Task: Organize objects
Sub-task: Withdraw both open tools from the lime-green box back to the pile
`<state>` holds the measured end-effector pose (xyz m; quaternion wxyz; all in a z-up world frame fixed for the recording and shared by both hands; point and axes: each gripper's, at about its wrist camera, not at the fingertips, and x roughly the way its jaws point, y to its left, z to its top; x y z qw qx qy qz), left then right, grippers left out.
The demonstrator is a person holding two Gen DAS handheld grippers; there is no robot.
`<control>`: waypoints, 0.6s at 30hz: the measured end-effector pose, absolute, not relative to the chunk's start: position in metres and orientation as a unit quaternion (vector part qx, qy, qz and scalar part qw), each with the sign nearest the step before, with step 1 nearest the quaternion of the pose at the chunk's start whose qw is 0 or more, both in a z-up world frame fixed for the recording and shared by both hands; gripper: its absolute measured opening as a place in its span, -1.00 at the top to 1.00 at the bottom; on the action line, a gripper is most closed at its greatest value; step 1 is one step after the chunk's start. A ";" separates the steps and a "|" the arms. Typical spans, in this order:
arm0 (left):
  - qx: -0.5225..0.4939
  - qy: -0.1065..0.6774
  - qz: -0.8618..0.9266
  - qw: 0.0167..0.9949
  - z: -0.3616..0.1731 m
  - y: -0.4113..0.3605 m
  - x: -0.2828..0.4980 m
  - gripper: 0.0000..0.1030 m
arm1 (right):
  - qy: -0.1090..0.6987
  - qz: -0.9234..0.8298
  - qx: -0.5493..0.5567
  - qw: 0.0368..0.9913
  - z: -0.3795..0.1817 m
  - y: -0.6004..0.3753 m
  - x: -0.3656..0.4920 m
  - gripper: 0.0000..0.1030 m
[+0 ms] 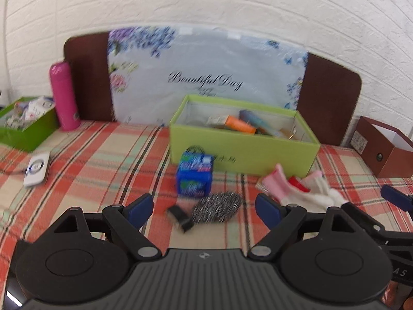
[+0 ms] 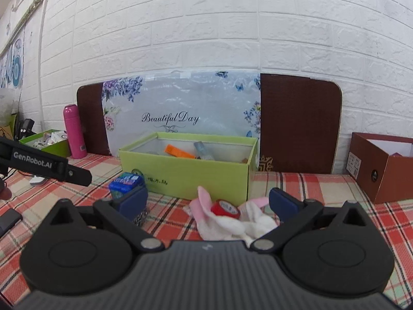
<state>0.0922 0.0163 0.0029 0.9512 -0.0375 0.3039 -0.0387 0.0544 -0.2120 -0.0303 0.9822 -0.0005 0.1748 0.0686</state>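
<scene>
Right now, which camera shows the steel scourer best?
The left wrist view: the scourer lies whole between the open fingers, beside a black clip. The right wrist view shows only a sliver behind one finger.

Plaid cloth [image 1: 90, 160]: green box [image 1: 240, 152], blue pkg [image 1: 195, 174], scourer [image 1: 216, 206], pink flask [image 1: 64, 98]

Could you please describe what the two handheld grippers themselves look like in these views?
Both look alike. The left gripper and right gripper each have a black body with a ribbed grey centre panel, two round black discs, silver pivot pins and black linkage arms ending in blue fingertip pads. In the right wrist view, the left unit's black side bar reads "GenRobot.AI" in white. No cables or sleeves show.
</scene>
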 end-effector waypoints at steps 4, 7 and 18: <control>-0.050 0.330 -0.012 0.943 -0.019 0.032 0.087 -0.73 | 0.192 0.066 -0.002 0.979 -0.049 -0.206 0.042 -1.00; -0.060 0.346 0.002 0.936 -0.036 0.043 0.085 -0.73 | 0.207 0.064 -0.002 0.976 -0.063 -0.201 0.035 -1.00; -0.101 0.365 0.027 0.925 -0.056 0.065 0.115 -0.73 | 0.248 0.072 0.002 0.966 -0.087 -0.185 0.031 -1.00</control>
